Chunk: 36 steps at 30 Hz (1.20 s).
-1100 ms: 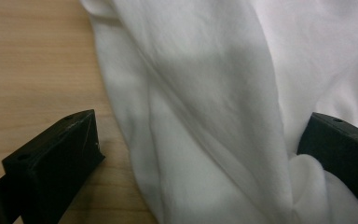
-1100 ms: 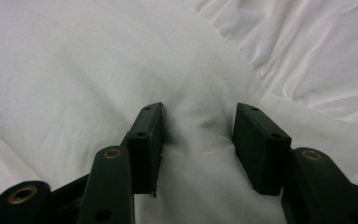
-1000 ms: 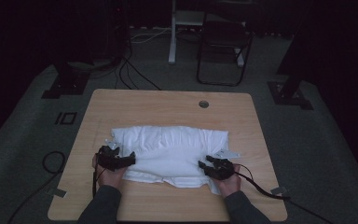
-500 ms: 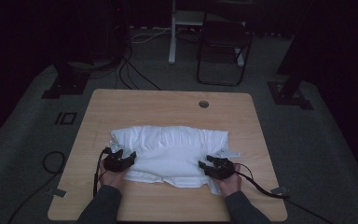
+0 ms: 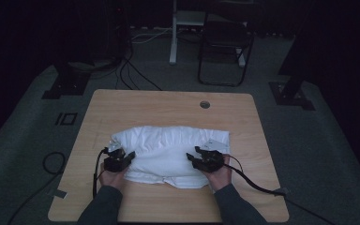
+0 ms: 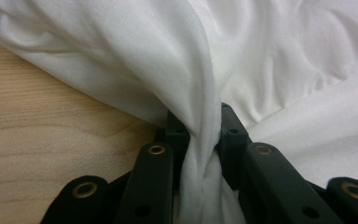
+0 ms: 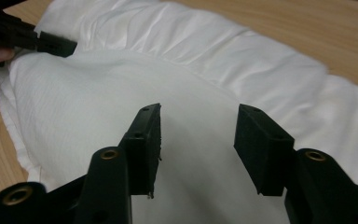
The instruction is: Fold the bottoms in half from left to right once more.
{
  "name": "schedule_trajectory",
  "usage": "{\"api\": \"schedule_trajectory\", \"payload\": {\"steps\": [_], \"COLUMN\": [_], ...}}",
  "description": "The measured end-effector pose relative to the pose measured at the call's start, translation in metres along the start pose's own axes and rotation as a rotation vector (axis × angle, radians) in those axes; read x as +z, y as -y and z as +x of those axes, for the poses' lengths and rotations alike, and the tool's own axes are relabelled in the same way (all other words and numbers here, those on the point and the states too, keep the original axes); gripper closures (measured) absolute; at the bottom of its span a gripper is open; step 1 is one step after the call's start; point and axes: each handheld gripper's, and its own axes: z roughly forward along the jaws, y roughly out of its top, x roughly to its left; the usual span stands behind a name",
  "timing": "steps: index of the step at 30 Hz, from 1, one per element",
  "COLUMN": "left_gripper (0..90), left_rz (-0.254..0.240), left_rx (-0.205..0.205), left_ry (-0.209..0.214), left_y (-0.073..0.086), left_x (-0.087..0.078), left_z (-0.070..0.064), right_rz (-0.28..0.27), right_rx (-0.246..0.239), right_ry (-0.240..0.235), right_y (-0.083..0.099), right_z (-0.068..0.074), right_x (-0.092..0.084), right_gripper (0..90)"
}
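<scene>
The crumpled white cotton garment (image 5: pixel 168 152) is lying across the middle of the light wooden counter (image 5: pixel 168 105). The left claw (image 6: pixel 200 140) has just been closing and is clenching a bunched fold at the cloth's left edge — likely to lift it. The right claw (image 7: pixel 198 140) is hovering released over the fabric, gripping nothing.

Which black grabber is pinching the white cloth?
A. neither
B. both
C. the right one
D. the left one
D: the left gripper has its jaws squeezed on a bunched fold of the white cloth, while the right gripper stands open above it.
</scene>
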Motion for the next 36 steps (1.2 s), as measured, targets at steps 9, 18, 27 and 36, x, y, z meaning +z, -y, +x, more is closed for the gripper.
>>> {"api": "schedule_trajectory", "payload": {"steps": [9,18,27,36], "left_gripper": [80.4,80.8,80.8,80.8], "left_rz": [-0.123,-0.269,-0.289,-0.285], "left_rx": [-0.025,-0.006,0.054,0.08], "left_ry": [0.088,0.198,0.231,0.246], "left_y": [-0.016,-0.056,-0.077,-0.085], "left_x": [-0.032,-0.063,-0.07,-0.065], "left_z": [-0.002,-0.024,-0.037,-0.047], "right_rz": [0.118,0.175,0.112,0.17], "right_rx": [-0.037,-0.124,-0.084,-0.011], "right_ry": [0.015,0.08,0.01,0.023], "right_y": [0.012,0.003,-0.026,-0.029], "right_z": [0.01,0.034,0.015,-0.008], "right_x": [0.038,0.053,0.04,0.082], "right_gripper": [63.0,66.5,61.7,63.1]}}
